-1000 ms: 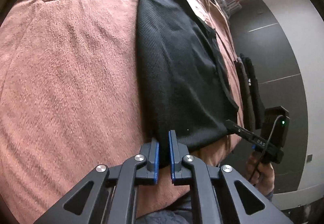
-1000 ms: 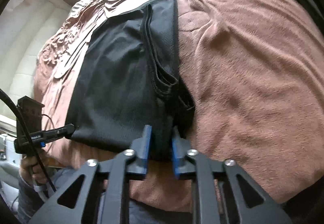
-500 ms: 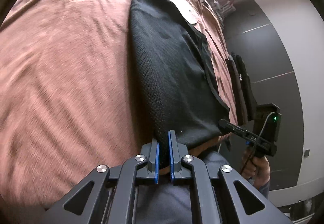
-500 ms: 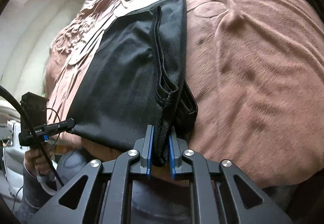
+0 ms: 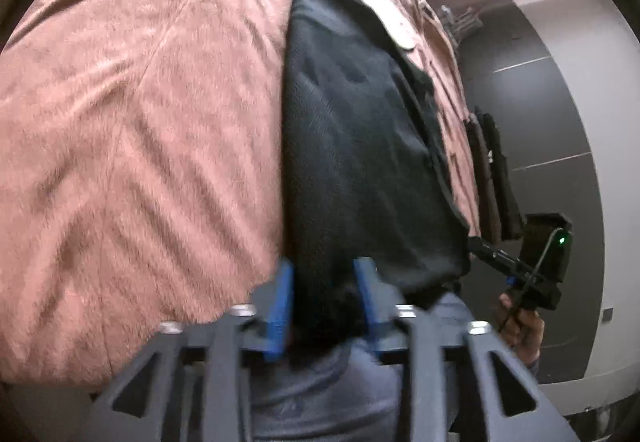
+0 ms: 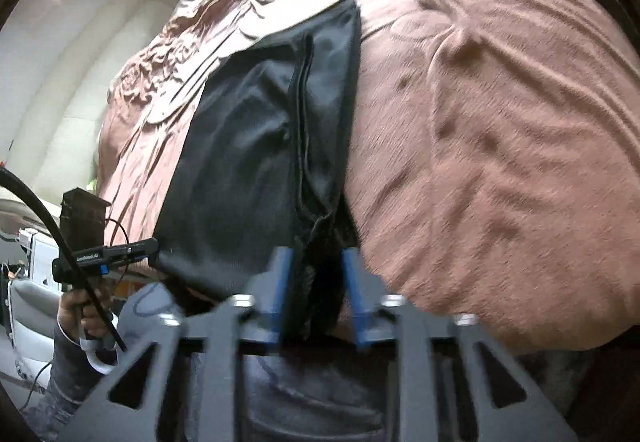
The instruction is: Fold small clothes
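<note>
The black garment [image 5: 360, 162] lies flat on the bed, folded lengthwise into a long strip that runs from the near edge, where the person stands, up toward the rumpled far side of the brownish-pink bedspread [image 5: 140, 122]. Its near end hangs just at the bed's edge.

Both tools have just let go. The left hand-held gripper [image 5: 324, 290] has been opening its jaws; the garment's near left corner sits between the blue pads [image 5: 282, 294], but they stand clear of the cloth and press on nothing. The right hand-held gripper [image 6: 316, 290] has likewise been spreading, with the near right corner, where the stacked hems bunch up, lying loose between its fingers. In each view the other tool shows at the side, gripped in the person's hand [image 6: 86, 316].

The cloth looks light and limp, a thin mesh knit that will sag and slide on itself rather than hold a crease. On the fuzzy bedspread it should stay put when laid down, yet the layers may shift apart if only the top one is pinched. I would judge the best hold for the next fold to be the two near corners again, catching every layer at the seam on the right side, then carrying that end toward the far end. A grab at mid-edge would likely let the corners droop and spoil the fold.
</note>
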The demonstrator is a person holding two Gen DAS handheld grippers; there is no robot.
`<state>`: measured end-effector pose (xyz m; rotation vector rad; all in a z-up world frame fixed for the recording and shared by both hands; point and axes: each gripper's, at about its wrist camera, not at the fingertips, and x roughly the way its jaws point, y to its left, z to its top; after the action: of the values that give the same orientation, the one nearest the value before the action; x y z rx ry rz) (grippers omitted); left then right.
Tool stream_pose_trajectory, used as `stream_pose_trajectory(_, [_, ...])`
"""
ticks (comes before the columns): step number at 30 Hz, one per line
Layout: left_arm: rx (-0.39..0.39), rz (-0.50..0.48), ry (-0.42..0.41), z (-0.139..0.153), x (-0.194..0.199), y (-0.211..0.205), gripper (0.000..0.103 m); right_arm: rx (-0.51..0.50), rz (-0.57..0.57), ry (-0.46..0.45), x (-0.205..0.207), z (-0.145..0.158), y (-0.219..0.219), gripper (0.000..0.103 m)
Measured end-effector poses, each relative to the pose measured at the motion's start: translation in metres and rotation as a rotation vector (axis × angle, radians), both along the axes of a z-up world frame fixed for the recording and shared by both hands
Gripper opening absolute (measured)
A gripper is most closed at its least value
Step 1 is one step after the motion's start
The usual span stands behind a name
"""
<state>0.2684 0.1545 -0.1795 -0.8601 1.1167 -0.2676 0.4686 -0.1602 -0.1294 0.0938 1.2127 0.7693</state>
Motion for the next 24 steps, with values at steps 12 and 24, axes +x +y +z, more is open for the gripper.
stream_pose_trajectory(12, [0.004, 0.002, -0.017, -0.004, 0.051, 0.015, 0.052, 0.071, -0.044, 0.042, 0.036, -0.018, 0.007, 0.056])
stream_pose_trajectory(24, [0.000, 0.026, -0.015, -0.009, 0.113, 0.032, 0.052, 0.130, -0.018, 0.099, 0.090, -0.040, 0.049, 0.056])
